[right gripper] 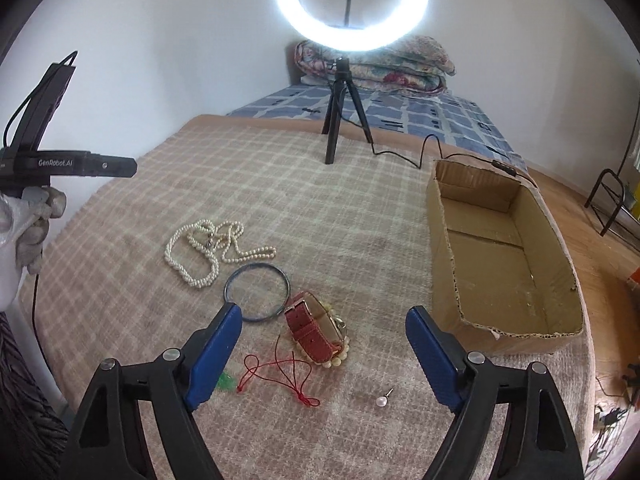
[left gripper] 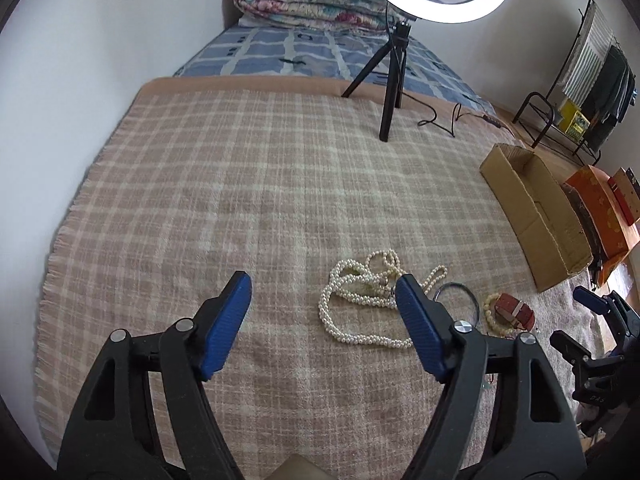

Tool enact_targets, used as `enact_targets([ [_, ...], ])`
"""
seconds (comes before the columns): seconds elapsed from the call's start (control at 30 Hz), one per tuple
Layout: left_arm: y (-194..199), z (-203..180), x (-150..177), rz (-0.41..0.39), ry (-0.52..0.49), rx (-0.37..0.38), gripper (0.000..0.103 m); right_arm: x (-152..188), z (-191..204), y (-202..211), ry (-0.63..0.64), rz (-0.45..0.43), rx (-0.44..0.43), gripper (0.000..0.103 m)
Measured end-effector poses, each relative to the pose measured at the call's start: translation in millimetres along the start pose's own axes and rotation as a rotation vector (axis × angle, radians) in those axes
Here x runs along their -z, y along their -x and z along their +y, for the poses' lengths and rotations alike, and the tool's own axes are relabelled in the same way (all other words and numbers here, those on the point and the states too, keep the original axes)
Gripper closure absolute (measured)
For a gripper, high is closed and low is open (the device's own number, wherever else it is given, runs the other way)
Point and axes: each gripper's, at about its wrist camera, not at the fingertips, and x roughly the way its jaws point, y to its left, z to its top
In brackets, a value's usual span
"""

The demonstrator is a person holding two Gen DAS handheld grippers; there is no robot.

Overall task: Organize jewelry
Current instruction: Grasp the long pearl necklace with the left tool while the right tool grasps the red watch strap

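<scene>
While both grippers are hovering spread wide and empty, left gripper (left gripper: pixel 323 286) is partly hiding the pearl necklace (left gripper: pixel 352 300) behind its right finger; right gripper (right gripper: pixel 324 320) is framing the red-strapped watch (right gripper: pixel 316 330), whose dial is facing away, cardboard box (right gripper: pixel 508 332) lying beyond its right finger

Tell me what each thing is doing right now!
Left gripper: open, holding nothing.
Right gripper: open, holding nothing.
Cardboard box: open on top, nothing inside.
Pearl necklace: lying in a loose pile on the blanket.
Bangle: lying flat.
Red watch: on its side, on a bead bracelet.
Red string: tangled, loose.
Ring light: switched on.
</scene>
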Motion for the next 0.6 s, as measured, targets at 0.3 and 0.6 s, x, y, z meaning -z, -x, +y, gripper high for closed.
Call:
enact_targets([
  [0.3,-46.5,-2.8,23.5,0.168,0.035,0.058,0.042,4.1,5.5,-30.3,0.077,0.084,0.018,0.028],
  [0.6,-78.1,8.2,26.1,0.221,0.066,0.021,0.05,5.1,9.7,-48.3,0.14,0.117,0.054,0.035],
])
